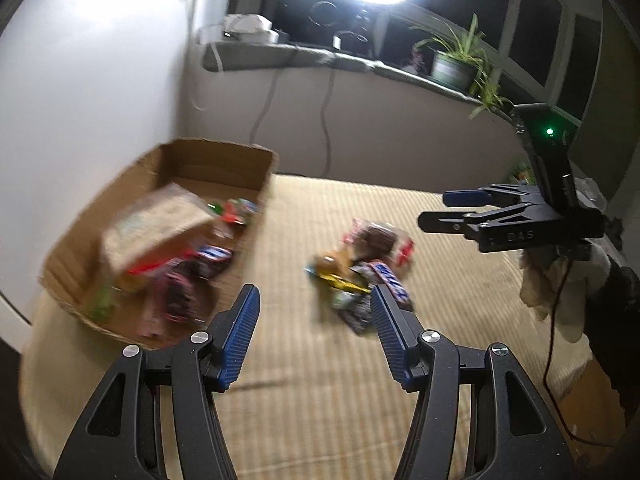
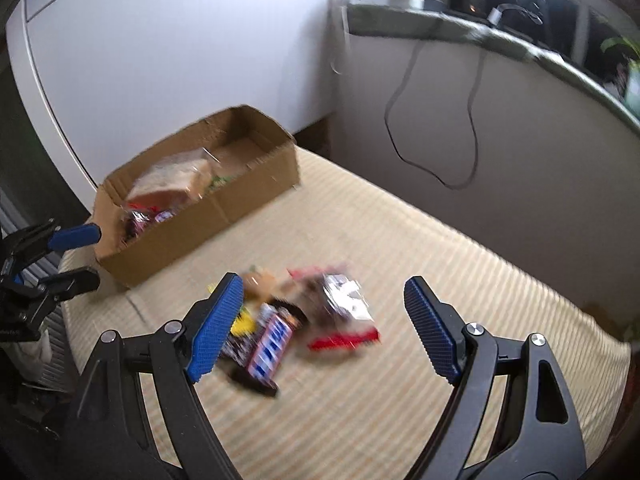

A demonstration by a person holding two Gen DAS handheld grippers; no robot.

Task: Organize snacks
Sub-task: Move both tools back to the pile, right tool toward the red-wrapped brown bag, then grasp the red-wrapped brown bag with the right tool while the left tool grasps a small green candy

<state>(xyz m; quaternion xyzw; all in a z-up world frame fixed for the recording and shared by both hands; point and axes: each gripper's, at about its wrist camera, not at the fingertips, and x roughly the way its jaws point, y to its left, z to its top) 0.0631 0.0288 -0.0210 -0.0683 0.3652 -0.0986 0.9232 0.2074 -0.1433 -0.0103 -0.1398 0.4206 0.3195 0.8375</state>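
Note:
A brown cardboard box (image 1: pixel 208 160) (image 2: pixel 224 208) sits on the striped beige mat, holding a pale bag (image 1: pixel 160 224) (image 2: pixel 172 184) and several wrapped snacks. A loose pile of snacks (image 1: pixel 360 272) (image 2: pixel 304 312) lies on the mat, among them a Snickers bar (image 1: pixel 390 276) (image 2: pixel 272 340) and a clear packet with red ends (image 2: pixel 344 308). My left gripper (image 1: pixel 314 300) hangs open and empty between box and pile. My right gripper (image 2: pixel 324 292) is open wide above the pile, nothing between its pads. Each gripper shows in the other's view: the right gripper (image 1: pixel 436 210), the left gripper (image 2: pixel 94 256).
A white wall and cabinet (image 2: pixel 160 40) stand behind the box. A grey ledge (image 1: pixel 320 60) carries a potted plant (image 1: pixel 456 64), cables and small items under a bright lamp. A cloth (image 1: pixel 552 288) lies at the mat's right edge. Bare mat (image 1: pixel 360 380) stretches in front.

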